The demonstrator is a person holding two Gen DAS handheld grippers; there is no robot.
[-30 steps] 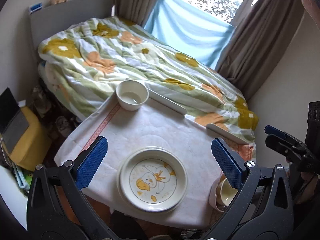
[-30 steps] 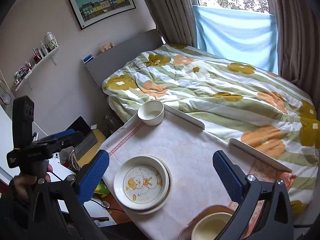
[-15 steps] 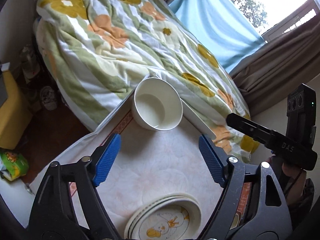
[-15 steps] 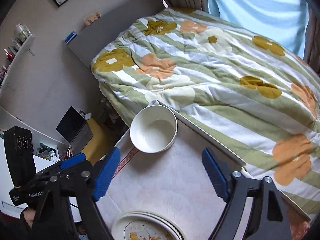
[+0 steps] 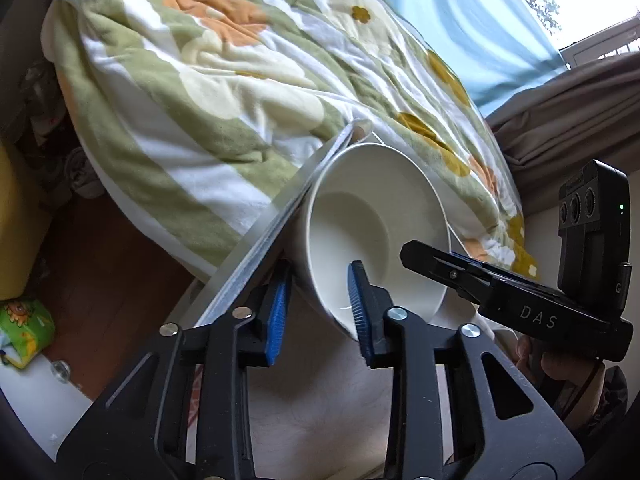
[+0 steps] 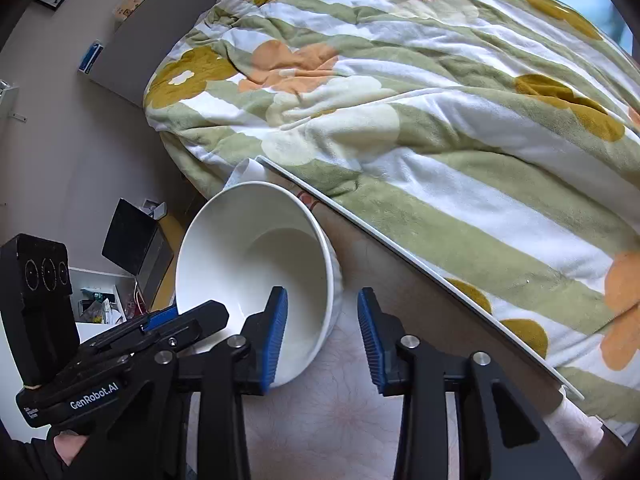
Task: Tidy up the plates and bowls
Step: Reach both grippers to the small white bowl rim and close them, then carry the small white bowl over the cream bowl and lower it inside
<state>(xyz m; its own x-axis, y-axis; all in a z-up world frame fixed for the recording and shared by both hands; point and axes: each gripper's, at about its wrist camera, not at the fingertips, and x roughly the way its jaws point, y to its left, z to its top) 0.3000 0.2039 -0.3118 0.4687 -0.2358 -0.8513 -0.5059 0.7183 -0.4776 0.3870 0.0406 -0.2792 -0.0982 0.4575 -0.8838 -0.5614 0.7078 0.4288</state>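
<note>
At the table's far corner, next to the bed's floral duvet (image 6: 420,92), sits a plain white bowl (image 5: 372,224): deep, glossy, empty, rim unchipped as far as visible. It looks tilted in both wrist views, though the fisheye makes that hard to confirm. Left gripper (image 5: 318,308) is narrowed on the bowl's near-left wall: one blue pad outside, the other inside the rim, wall between them; pads look touching or just short of it, can't tell which. Right gripper (image 6: 322,336) straddles the bowl's right wall (image 6: 256,264): left pad inside the bowl, right pad outside over the tablecloth (image 6: 340,412), jaws partly open, clear gap on the outer side. Each gripper shows in the other's view, close alongside at the bowl. Table's raised edge strip (image 6: 400,248) runs just behind the bowl, between it and the duvet.
</note>
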